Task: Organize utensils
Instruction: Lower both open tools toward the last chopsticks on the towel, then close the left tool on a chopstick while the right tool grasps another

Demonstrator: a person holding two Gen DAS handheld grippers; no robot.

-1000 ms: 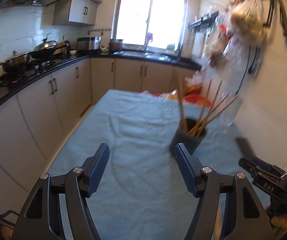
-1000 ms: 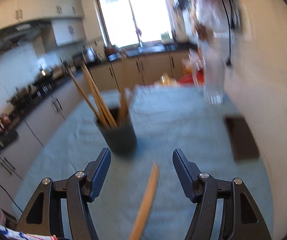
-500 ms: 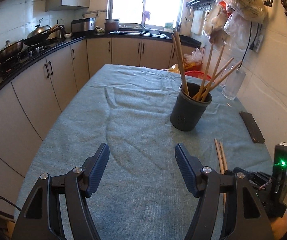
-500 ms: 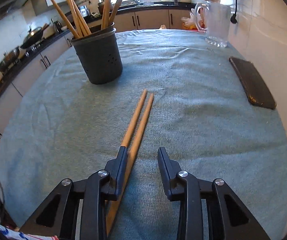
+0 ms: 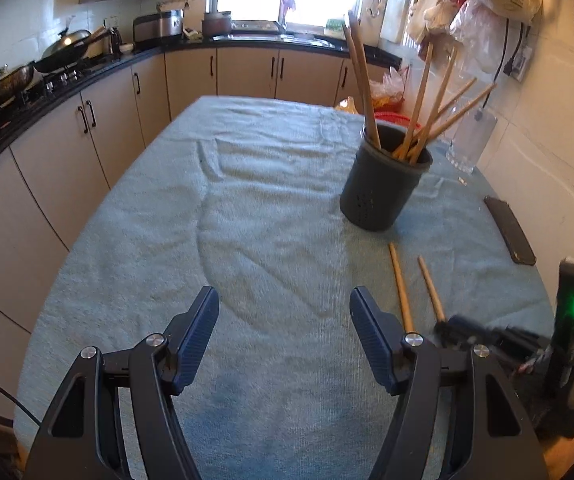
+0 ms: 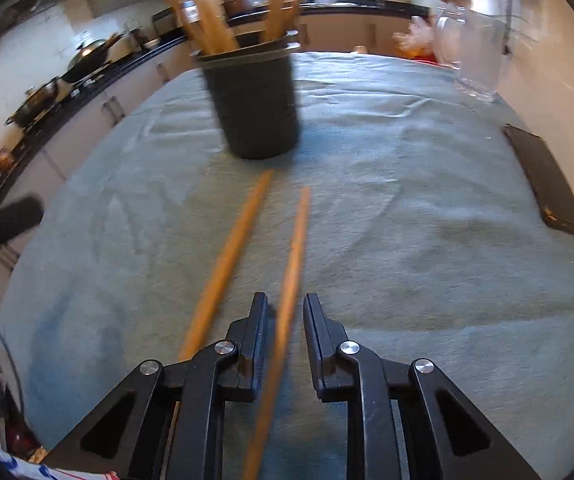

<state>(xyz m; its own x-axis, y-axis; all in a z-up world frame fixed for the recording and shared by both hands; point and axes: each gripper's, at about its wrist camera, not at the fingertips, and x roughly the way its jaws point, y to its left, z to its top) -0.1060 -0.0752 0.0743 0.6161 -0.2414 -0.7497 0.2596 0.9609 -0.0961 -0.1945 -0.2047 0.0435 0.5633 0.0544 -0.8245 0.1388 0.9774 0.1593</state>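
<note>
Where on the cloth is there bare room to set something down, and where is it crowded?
Bare: the wide stretch of cloth left of the utensil holder, ahead of the left gripper. Also a patch between the loose chopsticks and the dark flat object. Crowded: around the holder, the glass and the right gripper.

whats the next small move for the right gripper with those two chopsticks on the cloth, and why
Probably close the right gripper fully: one chopstick lies between its narrowed fingers with a gap showing, the other chopstick lies outside to the left, and the holder waits ahead.
</note>
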